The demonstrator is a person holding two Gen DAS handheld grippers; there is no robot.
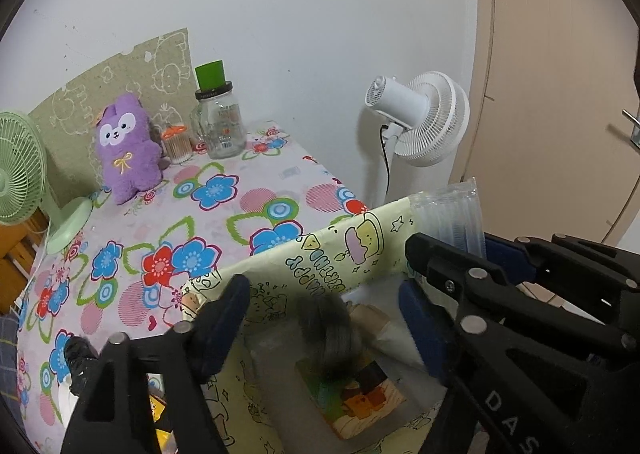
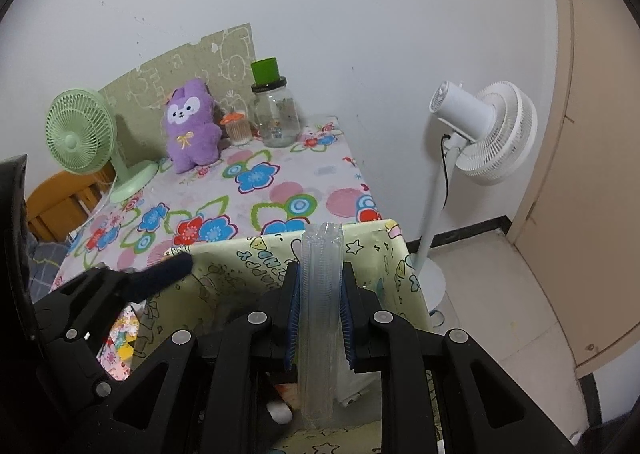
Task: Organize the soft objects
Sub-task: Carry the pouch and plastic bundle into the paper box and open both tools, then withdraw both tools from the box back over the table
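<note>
A pale yellow cartoon-print storage box stands open at the near edge of the table; it also shows in the right wrist view. My left gripper is open above the box, over a grey furry item that looks blurred. My right gripper is shut on a clear plastic sleeve of stacked cups, held upright over the box's right side; the sleeve also shows in the left wrist view. A purple plush bunny sits at the back of the table, also in the right wrist view.
The table has a flowered cloth. At its back stand a glass jar with a green cup on top, a cotton-swab jar and a green desk fan. A white standing fan is on the floor at right, by a door.
</note>
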